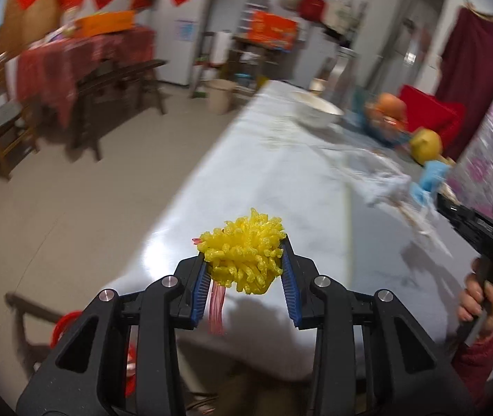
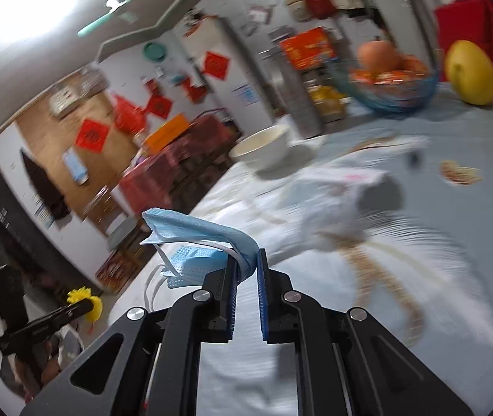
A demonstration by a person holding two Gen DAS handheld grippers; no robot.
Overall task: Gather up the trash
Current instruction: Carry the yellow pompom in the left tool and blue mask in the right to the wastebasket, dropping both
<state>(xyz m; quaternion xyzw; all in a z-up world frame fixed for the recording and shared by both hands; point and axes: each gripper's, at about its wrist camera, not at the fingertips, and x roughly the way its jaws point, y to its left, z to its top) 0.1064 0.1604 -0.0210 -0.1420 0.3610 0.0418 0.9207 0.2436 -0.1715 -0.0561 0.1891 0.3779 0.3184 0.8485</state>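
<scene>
Yellow foam net clamped in left tongs — mask in right tongs.

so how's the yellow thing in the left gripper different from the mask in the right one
The yellow foam net is a bright, bunched, nubbly clump; the mask is pale blue, flat pleated fabric with white ear loops. The net sits squarely between the left gripper's pads, while the mask is pinched at one end by the right gripper and droops sideways. Both are soft, light trash held off the table.

On the table, the bowl sits left of the fruit basket, seemingly apart.
</scene>
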